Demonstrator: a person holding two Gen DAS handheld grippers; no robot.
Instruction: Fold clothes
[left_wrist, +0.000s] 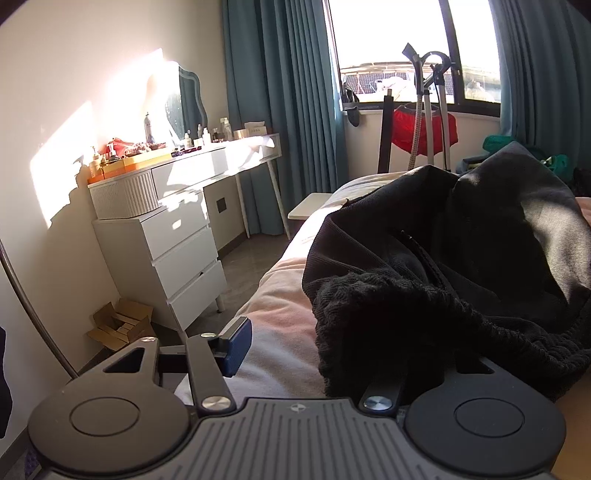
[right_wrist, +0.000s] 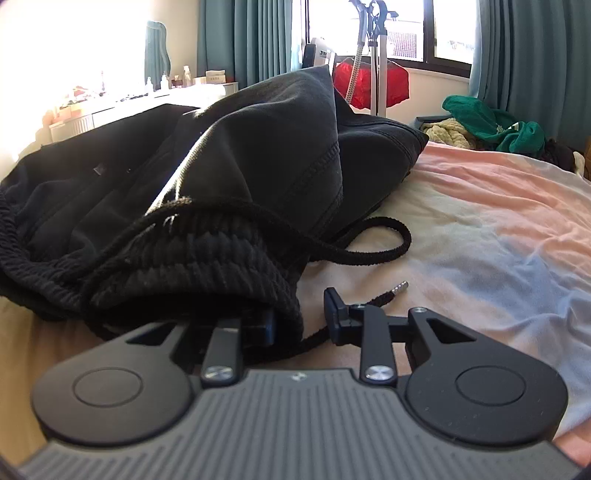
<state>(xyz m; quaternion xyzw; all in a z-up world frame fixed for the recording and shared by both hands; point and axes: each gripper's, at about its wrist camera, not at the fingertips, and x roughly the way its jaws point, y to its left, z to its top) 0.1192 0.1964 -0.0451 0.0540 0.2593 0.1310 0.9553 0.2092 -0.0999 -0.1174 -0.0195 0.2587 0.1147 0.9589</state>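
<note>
Black garment (right_wrist: 229, 155) heaped on bed (right_wrist: 480, 206), both grippers at its ribbed hem.

Left gripper (left_wrist: 332, 354) fingers apart, one buried in cloth; right gripper (right_wrist: 301, 319) fingers apart, drawstring (right_wrist: 369, 251) between.

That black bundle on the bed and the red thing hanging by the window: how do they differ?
The black garment lies crumpled on the bed, while the red garment hangs up beside a garment steamer's pole. The black garment is close to both grippers, its ribbed band at their fingers; the red garment is far across the room, untouched. The black one trails a drawstring; none shows on the red. Both are clothing.
</note>
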